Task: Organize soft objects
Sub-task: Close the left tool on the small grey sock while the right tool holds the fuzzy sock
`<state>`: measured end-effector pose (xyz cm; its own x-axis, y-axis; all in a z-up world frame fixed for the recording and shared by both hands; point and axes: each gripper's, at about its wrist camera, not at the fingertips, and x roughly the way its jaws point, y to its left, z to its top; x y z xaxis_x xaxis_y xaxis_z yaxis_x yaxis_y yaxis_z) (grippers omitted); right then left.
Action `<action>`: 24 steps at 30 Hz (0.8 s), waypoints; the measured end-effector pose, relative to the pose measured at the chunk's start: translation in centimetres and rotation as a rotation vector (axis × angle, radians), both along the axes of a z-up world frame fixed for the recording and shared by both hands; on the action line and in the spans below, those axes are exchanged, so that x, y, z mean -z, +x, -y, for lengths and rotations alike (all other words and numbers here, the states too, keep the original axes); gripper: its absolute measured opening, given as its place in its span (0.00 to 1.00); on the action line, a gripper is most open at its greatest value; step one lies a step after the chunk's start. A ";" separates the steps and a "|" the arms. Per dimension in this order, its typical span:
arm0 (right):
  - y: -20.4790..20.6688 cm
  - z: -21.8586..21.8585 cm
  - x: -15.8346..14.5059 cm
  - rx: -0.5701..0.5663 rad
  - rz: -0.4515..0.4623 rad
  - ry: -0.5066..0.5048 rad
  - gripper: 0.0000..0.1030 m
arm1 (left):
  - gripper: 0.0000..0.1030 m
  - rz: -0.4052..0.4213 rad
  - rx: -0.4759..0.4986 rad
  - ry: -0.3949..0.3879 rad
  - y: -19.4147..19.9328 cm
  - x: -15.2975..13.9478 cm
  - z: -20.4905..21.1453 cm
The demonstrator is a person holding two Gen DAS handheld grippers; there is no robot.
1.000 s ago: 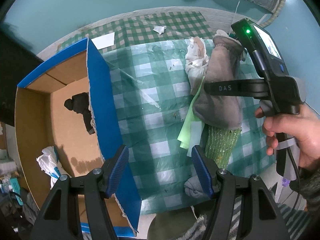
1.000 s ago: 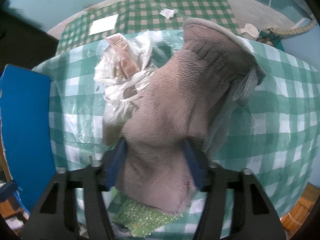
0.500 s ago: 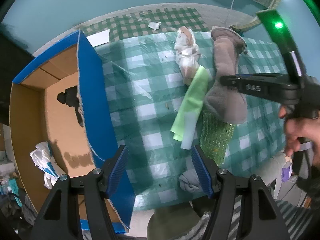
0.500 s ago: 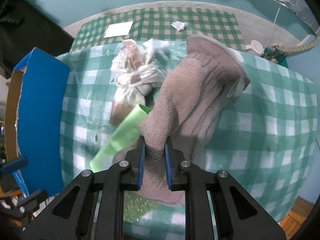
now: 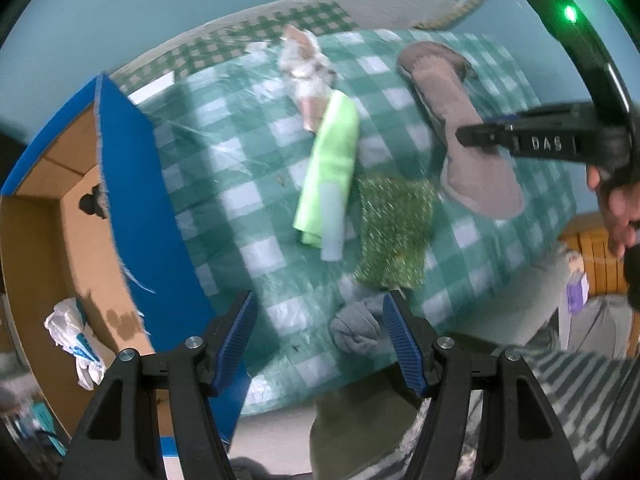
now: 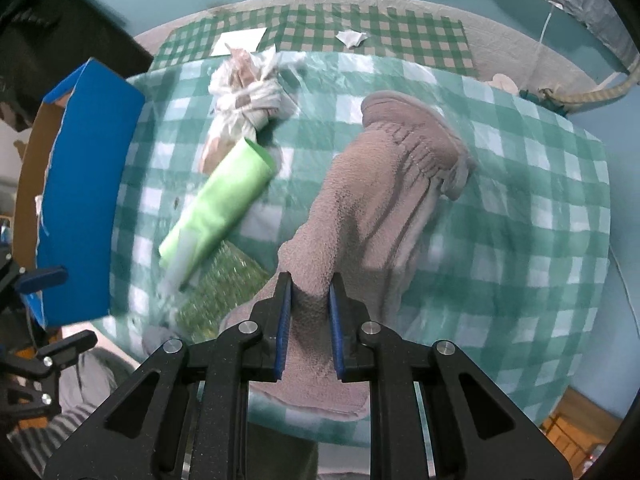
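My right gripper [image 6: 310, 326] is shut on a grey fleece mitten [image 6: 384, 192], holding it lifted above the green checked table; the mitten also shows in the left wrist view [image 5: 460, 128]. My left gripper [image 5: 320, 340] is open and empty above the table's near edge, beside a small grey sock [image 5: 356, 328]. A lime green cloth roll [image 6: 218, 208], a glittery green cloth [image 6: 220, 296] and a crumpled plastic bundle [image 6: 244, 100] lie on the table.
A blue-sided cardboard box [image 5: 136, 208] stands at the table's left, open, with a dark item [image 5: 92, 204] and a white crumpled bag [image 5: 74, 340] inside. White paper scraps [image 6: 352, 38] lie at the far side. A wooden stool [image 5: 596, 260] is at the right.
My right gripper closed on the grey mitten and lifted it to the right, uncovering the lime roll and the glittery cloth. My left gripper moved right along the near edge.
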<state>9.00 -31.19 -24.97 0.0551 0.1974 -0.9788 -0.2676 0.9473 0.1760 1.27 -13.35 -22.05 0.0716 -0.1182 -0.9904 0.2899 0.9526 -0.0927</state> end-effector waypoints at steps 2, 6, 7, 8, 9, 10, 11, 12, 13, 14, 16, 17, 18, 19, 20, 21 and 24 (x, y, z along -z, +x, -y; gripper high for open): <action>-0.5 0.4 0.2 0.004 -0.003 -0.002 0.15 | 0.65 -0.008 0.032 0.003 -0.6 0.3 0.5; -1.5 1.1 0.7 0.022 -0.014 0.002 0.15 | 0.71 -0.033 0.070 -0.005 -1.9 1.5 1.6; -1.7 1.3 0.9 0.026 -0.016 0.005 0.15 | 0.71 -0.043 0.073 -0.006 -2.1 2.2 1.9; -1.9 1.4 1.0 0.030 -0.018 0.009 0.15 | 0.71 -0.046 0.071 -0.002 -2.3 2.5 2.1; -2.1 1.5 1.2 0.034 -0.019 0.013 0.15 | 0.71 -0.053 0.069 0.003 -2.5 3.1 2.3; -2.2 1.5 1.3 0.035 -0.021 0.013 0.15 | 0.71 -0.060 0.071 0.005 -2.7 3.7 2.5; -2.3 1.5 1.4 0.036 -0.020 0.012 0.15 | 0.71 -0.070 0.073 0.004 -2.9 4.2 2.7; -2.4 1.4 1.5 0.038 -0.020 0.012 0.15 | 0.71 -0.081 0.074 0.006 -3.0 4.6 2.9; -2.5 1.4 1.6 0.040 -0.018 0.015 0.15 | 0.71 -0.093 0.077 0.012 -3.1 5.0 3.1; -2.5 1.4 1.6 0.041 -0.017 0.018 0.15 | 0.71 -0.103 0.081 0.017 -3.3 5.4 3.3; -2.5 1.5 1.6 0.043 -0.016 0.022 0.15 | 0.71 -0.109 0.093 0.018 -3.6 6.0 3.6; -2.5 1.5 1.6 0.044 -0.016 0.023 0.15 | 0.71 -0.110 0.097 0.021 -3.7 6.2 3.8; -2.6 1.5 1.7 0.044 -0.015 0.024 0.15 | 0.71 -0.110 0.101 0.030 -3.7 6.5 3.9; -2.6 1.5 1.7 0.044 -0.016 0.025 0.15 | 0.71 -0.110 0.100 0.042 -3.7 6.8 4.0; -2.6 1.5 1.6 0.045 -0.016 0.028 0.15 | 0.71 -0.113 0.096 0.047 -3.7 7.1 4.1; -2.5 1.6 1.6 0.045 -0.015 0.029 0.15 | 0.71 -0.117 0.092 0.047 -3.6 7.2 4.0; -2.5 1.8 1.5 0.051 -0.015 0.034 0.15 | 0.71 -0.140 0.072 0.053 -3.5 8.4 3.9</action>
<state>6.51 -32.95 -26.42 0.0517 0.2281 -0.9723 -0.2158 0.9531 0.2122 -2.20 -17.26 -30.42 -0.0741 -0.0654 -0.9951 0.3454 0.9344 -0.0871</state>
